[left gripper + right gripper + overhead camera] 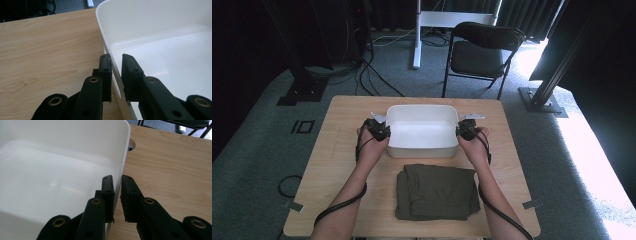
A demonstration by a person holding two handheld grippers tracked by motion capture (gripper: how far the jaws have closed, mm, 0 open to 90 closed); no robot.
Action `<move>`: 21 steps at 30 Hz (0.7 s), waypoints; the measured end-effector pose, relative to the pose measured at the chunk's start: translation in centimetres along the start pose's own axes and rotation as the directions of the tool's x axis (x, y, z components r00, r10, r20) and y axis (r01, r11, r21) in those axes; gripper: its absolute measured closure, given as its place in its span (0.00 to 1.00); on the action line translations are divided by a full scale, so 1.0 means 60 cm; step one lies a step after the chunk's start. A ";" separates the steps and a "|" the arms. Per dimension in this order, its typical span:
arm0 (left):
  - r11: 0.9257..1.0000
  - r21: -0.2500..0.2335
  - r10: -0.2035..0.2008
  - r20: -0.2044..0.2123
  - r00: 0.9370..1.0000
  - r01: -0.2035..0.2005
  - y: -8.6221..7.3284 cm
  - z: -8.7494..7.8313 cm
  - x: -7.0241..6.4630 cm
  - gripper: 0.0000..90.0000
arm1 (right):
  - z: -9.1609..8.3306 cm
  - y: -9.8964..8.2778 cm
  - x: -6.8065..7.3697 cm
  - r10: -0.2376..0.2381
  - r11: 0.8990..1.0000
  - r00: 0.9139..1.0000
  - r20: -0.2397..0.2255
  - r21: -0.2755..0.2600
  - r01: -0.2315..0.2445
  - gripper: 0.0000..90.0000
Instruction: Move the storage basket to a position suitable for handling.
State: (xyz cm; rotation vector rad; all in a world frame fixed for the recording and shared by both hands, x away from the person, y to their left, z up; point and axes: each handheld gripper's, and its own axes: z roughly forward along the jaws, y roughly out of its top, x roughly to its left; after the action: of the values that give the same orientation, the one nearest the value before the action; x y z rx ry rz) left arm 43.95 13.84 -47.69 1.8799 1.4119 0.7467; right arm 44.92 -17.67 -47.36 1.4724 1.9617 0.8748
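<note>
Folded olive cloth [436, 192] lies at the near edge of the wooden counter [332, 165], just in front of a white bin [422, 131]. Left gripper [380, 128] grasps the bin's left wall: in the left gripper view its fingers [105, 65] straddle the rim, one outside, one inside. Right gripper [466, 129] grasps the right wall the same way, fingers [108, 185] pinching the rim. Beyond the counter stands a black chair [482, 52].
</note>
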 end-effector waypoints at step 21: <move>1.000 0.015 0.027 0.026 0.999 -0.028 0.021 0.016 -0.067 0.89 | -0.016 -0.014 -0.065 0.036 0.999 0.999 0.038 0.012 -0.037 0.92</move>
State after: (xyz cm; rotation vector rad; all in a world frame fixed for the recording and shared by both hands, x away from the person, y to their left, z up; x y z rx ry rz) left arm 44.41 9.54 -47.51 1.9175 1.3820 0.7238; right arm 44.74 -21.76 -47.24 1.5257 1.9215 0.8453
